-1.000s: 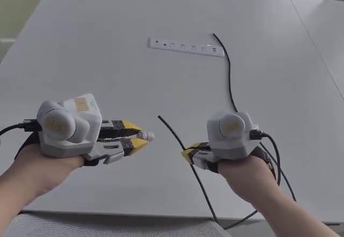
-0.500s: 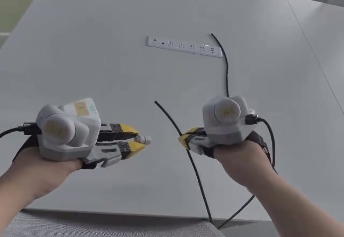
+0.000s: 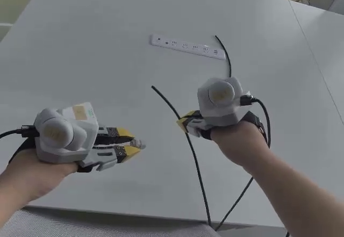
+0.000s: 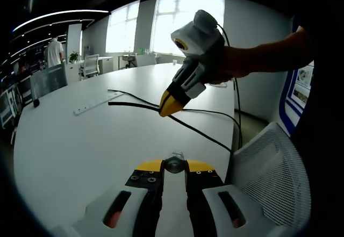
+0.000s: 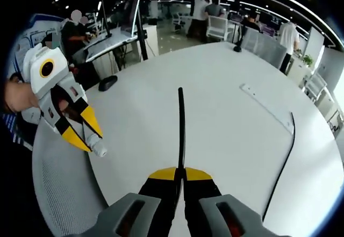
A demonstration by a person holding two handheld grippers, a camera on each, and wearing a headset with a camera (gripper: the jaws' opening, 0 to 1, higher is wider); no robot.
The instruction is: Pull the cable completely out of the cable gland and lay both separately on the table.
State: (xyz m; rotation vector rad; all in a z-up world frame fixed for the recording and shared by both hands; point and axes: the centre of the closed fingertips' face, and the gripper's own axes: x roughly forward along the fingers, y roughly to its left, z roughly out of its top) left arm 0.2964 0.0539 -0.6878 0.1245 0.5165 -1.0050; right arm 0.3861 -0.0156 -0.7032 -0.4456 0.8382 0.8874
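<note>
Currently the left gripper (image 3: 129,143) sits at the near left of the white worktop (image 3: 97,59), pointing right. In the left gripper view its yellow-tipped fingers (image 4: 149,166) are almost closed, with only a narrow gap, and they pinch the small grey cable gland (image 4: 173,163) right at their tips. The right gripper view shows the same gland (image 5: 99,149) sticking out beyond those tips, with nothing threaded through it.

The right gripper (image 3: 183,123) is to the right and a little farther off, pointing left. Its fingers (image 5: 164,176) are pressed together on the thin black cable (image 3: 166,103). From that grip the cable runs to the far left and ends in a free tip. Toward the near side it crosses the worktop and drops over the near edge. In the right gripper view the cable (image 5: 181,135) rises straight from between the closed fingers to its bare end.

Gland and cable are apart, each held by its own gripper, and the cable's free end lies nowhere near the gland.

Farther back on the worktop lies a long white power strip (image 3: 188,47). Its own black lead (image 3: 228,65) curves from the strip's right end toward the near side and passes behind the right gripper. A grey mesh chair back (image 4: 269,172) stands at the near edge, seen in the left gripper view.
</note>
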